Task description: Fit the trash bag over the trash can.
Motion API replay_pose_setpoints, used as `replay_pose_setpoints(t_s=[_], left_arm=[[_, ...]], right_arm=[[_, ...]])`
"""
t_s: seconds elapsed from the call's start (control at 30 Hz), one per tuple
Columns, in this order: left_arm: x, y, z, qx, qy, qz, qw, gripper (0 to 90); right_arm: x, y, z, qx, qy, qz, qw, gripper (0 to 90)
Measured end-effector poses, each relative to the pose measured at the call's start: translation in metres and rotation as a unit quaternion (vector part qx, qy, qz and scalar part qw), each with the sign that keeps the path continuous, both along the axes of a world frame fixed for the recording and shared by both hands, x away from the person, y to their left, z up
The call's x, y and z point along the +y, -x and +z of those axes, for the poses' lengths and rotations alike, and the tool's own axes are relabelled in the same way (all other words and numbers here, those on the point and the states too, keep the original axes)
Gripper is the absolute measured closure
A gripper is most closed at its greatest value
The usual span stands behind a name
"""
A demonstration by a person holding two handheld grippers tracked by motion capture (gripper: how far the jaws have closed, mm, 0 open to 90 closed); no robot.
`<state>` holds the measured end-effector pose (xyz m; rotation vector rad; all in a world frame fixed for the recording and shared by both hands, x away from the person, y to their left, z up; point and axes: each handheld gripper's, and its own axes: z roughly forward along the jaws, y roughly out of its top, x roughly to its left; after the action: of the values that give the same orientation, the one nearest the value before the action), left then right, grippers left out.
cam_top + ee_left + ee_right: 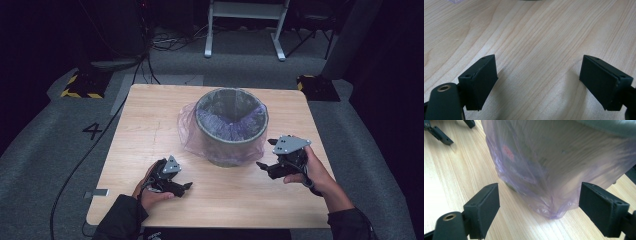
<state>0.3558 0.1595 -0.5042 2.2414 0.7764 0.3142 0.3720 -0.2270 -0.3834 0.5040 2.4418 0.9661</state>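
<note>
My left gripper (186,186): black body, grey three-cornered plate behind fingers (480,81), brass-ringed hole below left pad. My right gripper (262,165): same build, screw holes atop pads. Dark sleeves (120,220)

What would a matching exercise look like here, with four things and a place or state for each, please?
1 bin
2 plastic bag
3 left gripper
4 right gripper

A open, over bare wood
B purple, see-through, draped outside the rim
C open, facing the bag's lower end
D grey, upright, mid-table

Pairs: 1-D, 2-B, 3-A, 4-C
</note>
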Motion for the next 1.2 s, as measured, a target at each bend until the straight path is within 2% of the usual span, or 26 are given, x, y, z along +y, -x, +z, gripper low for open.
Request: replay_pose_setpoints(t_s=[0.43,0.97,1.2], left_arm=[[0.000,0.000,0.000,0.000,0.000,0.000,1.0000,14.1],[0.000,0.000,0.000,0.000,0.000,0.000,1.0000,14.1],[0.000,0.000,0.000,0.000,0.000,0.000,1.0000,14.1]], right_arm=[[-0.008,0.000,-0.017,0.010,0.012,-0.014,0.9998,16.7],[-0.013,0.001,-0.043,0.020,0.041,-0.031,0.9985,17.1],[-0.017,0.003,-0.051,0.029,0.038,-0.036,0.9982,17.1]])
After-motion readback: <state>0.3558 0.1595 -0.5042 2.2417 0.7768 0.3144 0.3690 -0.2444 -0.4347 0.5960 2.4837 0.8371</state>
